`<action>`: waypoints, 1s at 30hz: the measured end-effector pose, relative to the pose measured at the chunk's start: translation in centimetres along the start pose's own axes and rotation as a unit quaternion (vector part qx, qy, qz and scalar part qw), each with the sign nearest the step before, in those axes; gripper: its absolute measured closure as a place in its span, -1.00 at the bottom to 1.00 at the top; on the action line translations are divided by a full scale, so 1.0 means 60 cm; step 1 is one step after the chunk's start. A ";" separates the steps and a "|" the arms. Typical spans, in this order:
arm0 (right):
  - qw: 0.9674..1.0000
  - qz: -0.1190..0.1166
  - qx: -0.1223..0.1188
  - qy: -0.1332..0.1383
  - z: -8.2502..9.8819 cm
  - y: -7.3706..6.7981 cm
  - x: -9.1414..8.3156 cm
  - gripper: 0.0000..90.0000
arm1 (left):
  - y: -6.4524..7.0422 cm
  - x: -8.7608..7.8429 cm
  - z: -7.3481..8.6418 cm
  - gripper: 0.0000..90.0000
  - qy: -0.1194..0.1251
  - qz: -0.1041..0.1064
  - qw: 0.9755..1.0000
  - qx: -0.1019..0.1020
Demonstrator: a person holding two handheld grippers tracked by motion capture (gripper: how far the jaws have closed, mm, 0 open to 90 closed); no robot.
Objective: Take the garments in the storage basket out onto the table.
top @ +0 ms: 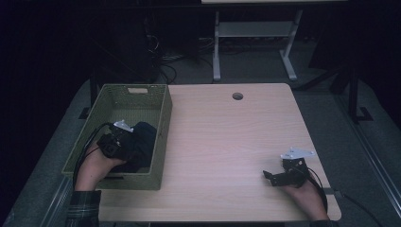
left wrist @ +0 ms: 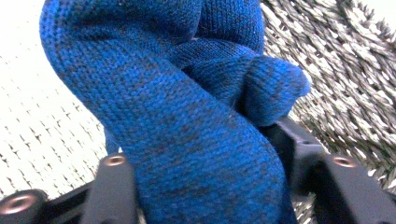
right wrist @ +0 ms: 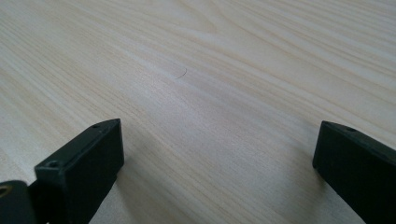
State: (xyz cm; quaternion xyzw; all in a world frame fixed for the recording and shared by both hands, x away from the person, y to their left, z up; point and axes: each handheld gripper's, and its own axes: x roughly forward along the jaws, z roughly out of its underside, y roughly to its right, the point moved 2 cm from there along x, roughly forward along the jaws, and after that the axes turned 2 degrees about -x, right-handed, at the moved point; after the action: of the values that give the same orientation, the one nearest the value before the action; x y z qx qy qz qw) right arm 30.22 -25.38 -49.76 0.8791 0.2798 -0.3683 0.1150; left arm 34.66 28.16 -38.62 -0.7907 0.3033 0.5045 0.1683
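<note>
Inside the green woven basket (top: 163, 124), the left gripper (left wrist: 205, 186) clamps blue knitted cloth (left wrist: 163, 107). Right of the basket, the right gripper (right wrist: 215, 154) gapes, holding nothing

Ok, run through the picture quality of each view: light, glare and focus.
High view: dim overall, dark surroundings, the knit cloth in the basket reads nearly black. Left gripper view: bright, the cloth vivid blue and sharp, basket weave washed out at the left, the left gripper closed on the cloth. Right gripper view: even light on the table, wood grain soft farther off, the right gripper open.
</note>
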 end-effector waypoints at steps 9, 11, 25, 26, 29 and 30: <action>1.000 0.000 -0.001 0.000 0.000 0.000 0.000 -0.97 | -0.005 -0.002 -0.001 0.41 -0.007 0.005 1.000 0.000; 1.000 0.000 0.000 0.000 0.000 0.000 0.000 -0.97 | -0.006 -0.004 -0.001 0.43 -0.007 0.009 1.000 0.000; 1.000 0.000 0.001 -0.001 0.000 0.000 0.000 -0.97 | -0.019 -0.042 -0.011 0.48 0.001 0.031 1.000 0.001; 1.000 0.000 0.001 -0.001 0.000 0.000 0.000 -0.97 | -0.019 -0.046 -0.012 0.48 0.002 0.031 1.000 0.000; 1.000 0.000 0.001 -0.001 0.000 0.000 0.000 -0.97 | -0.021 -0.059 -0.017 0.49 0.006 0.029 1.000 0.000; 1.000 0.000 0.001 -0.001 0.000 0.000 0.000 -0.97 | -0.022 -0.063 -0.019 0.49 0.008 0.029 1.000 -0.001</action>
State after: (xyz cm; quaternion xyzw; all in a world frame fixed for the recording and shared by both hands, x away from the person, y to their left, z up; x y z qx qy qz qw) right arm 30.20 -25.36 -49.76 0.8790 0.2792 -0.3694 0.1140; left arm 35.17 29.69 -34.75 -0.7855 0.3273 0.5031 0.1506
